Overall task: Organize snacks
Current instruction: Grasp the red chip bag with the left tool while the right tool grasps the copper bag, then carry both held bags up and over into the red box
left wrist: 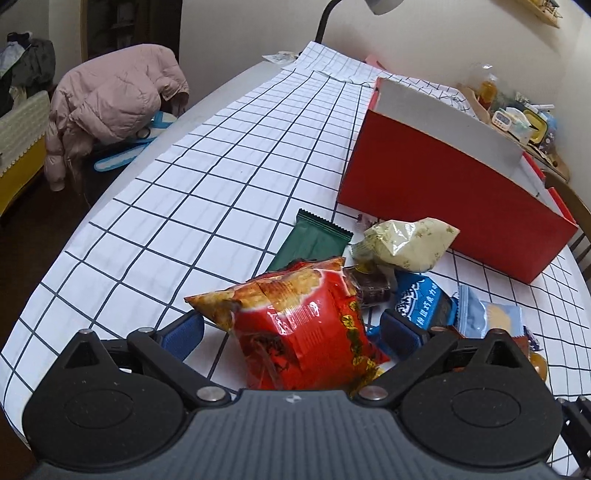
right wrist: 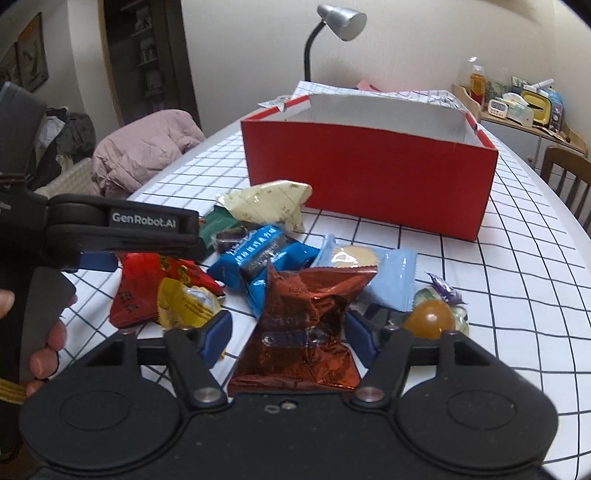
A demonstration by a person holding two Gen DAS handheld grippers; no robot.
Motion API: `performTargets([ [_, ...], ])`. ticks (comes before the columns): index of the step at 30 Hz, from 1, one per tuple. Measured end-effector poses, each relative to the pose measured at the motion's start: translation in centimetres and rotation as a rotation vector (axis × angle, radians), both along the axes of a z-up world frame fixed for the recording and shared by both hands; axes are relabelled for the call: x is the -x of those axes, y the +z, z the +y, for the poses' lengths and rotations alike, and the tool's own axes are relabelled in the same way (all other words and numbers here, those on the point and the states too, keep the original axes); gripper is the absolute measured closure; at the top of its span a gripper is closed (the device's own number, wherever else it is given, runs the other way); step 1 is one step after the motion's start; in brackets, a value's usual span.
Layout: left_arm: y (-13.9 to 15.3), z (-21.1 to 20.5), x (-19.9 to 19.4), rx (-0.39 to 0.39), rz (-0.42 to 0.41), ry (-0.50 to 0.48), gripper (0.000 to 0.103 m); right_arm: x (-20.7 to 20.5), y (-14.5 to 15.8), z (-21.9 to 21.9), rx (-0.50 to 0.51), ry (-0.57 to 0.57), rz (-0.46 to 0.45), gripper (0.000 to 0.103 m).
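A pile of snack packets lies on the checked tablecloth in front of an open red box (left wrist: 443, 192) (right wrist: 365, 181). My left gripper (left wrist: 291, 332) is open, its blue pads either side of a red chip bag (left wrist: 303, 325); the bag also shows in the right wrist view (right wrist: 147, 288). My right gripper (right wrist: 288, 336) is open around a shiny brown foil packet (right wrist: 303, 332). Nearby lie a blue packet (right wrist: 258, 254), a light blue packet (right wrist: 373, 277), a pale green bag (left wrist: 402, 240) (right wrist: 269, 206) and a dark green bar (left wrist: 314, 240).
A yellow wrapped sweet (right wrist: 188, 302) and an orange round sweet (right wrist: 430, 317) lie by the pile. A grey lamp (right wrist: 340, 18) stands behind the box. A pink jacket (left wrist: 114, 96) hangs over a chair at the left. A wooden chair (right wrist: 565, 173) stands at the right.
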State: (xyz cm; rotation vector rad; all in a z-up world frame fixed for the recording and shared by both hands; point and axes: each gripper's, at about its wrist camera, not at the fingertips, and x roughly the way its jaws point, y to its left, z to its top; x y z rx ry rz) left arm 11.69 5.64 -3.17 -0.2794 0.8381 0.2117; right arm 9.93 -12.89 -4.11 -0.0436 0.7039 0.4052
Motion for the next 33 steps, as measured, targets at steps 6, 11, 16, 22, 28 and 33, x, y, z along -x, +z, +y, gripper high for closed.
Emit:
performTargets([
  [6,-0.3,0.1,0.0,0.032,-0.001,-0.011,0.018,-0.1,0.0,-0.2,-0.006,-0.024,-0.005,0.055],
  [11,-0.3,0.3,0.3,0.051,-0.022,-0.013,0.031,0.0,0.0,-0.6,-0.03,-0.026,-0.004,0.069],
  [16,-0.3,0.3,0.8,0.075,-0.045,-0.028,0.039,0.2,0.2,-0.9,-0.053,-0.018,-0.005,0.072],
  [22,0.6,0.6,1.8,0.088,-0.078,-0.033,0.04,0.7,1.1,-1.3,-0.076,-0.013,-0.024,0.072],
  [28,2.7,0.4,2.4,0.085,-0.111,-0.07,0.04,0.8,2.6,-1.9,-0.088,-0.007,-0.048,0.072],
  [33,4.8,-0.2,2.5,0.06,-0.148,-0.125,0.04,0.4,4.5,-2.8,-0.091,-0.01,-0.091,0.072],
])
